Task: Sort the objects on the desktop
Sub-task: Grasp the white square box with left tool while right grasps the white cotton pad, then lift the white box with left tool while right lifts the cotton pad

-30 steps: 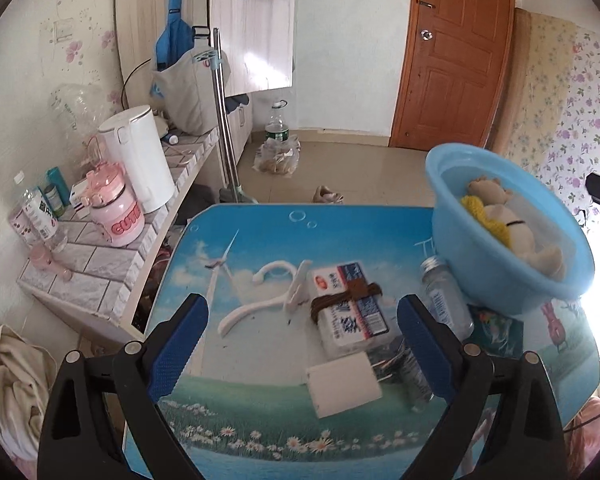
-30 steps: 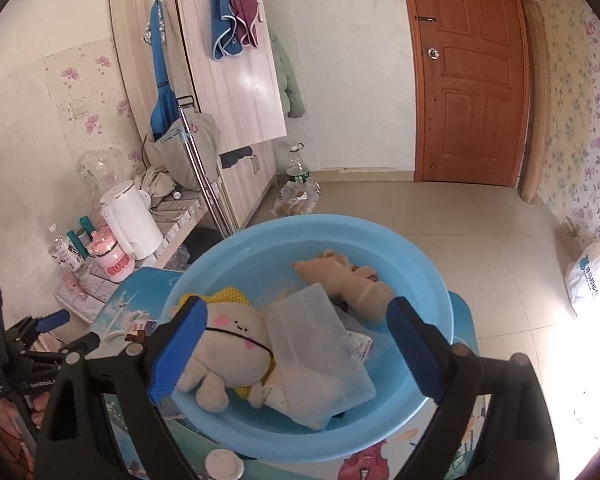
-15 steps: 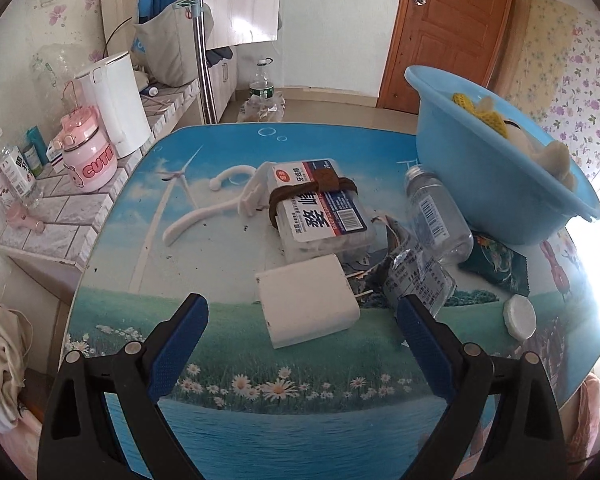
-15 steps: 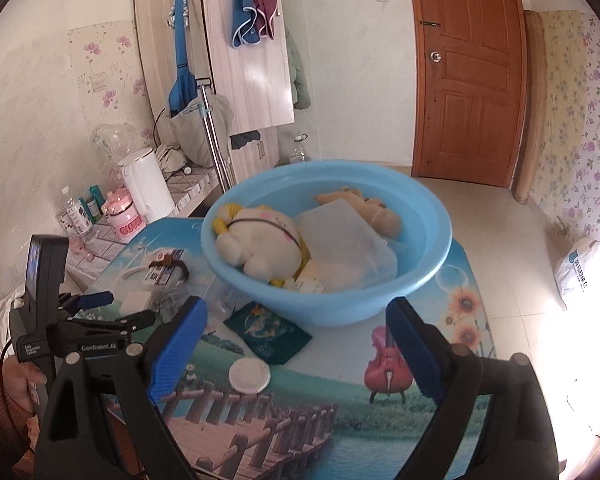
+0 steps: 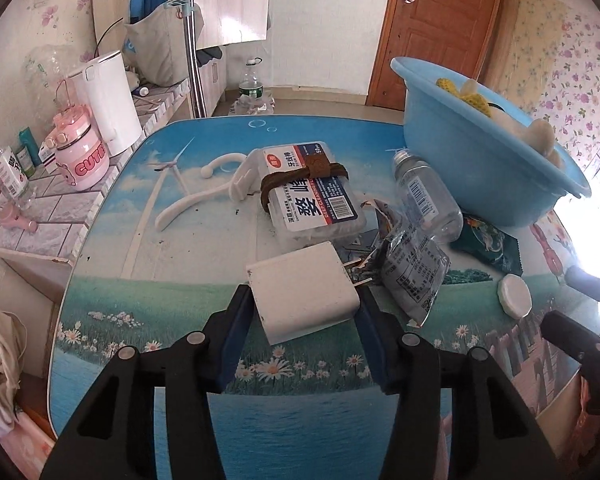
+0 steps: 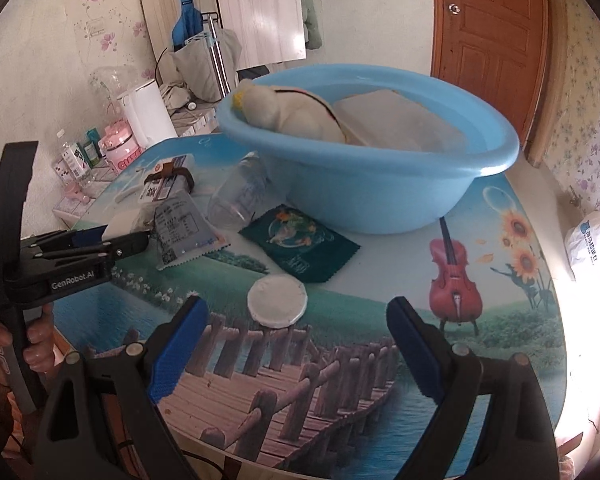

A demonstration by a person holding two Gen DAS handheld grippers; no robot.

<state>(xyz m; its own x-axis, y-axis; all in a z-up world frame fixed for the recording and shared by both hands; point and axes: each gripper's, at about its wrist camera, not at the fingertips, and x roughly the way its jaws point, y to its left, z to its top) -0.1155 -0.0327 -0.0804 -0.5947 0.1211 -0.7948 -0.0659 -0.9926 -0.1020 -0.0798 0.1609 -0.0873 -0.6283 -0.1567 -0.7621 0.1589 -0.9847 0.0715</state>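
Closing left gripper (image 5: 302, 300) straddles charger (image 5: 300, 292) (prongs pointing right).

Picture-printed table (image 6: 512, 240) – blue basin (image 6: 380, 196), white charger (image 5: 300, 292), round lid (image 6: 277, 300).

Both wrist views look steeply down, close over the table (image 5: 112, 264); the left faces its clutter, the right sits further right; both share the basin (image 6: 380, 196)

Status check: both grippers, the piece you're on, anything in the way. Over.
Left hand-held gripper closing around white charger on table. Right hand-held gripper open, empty, above round white lid. Silver packet lies against charger's prongs.
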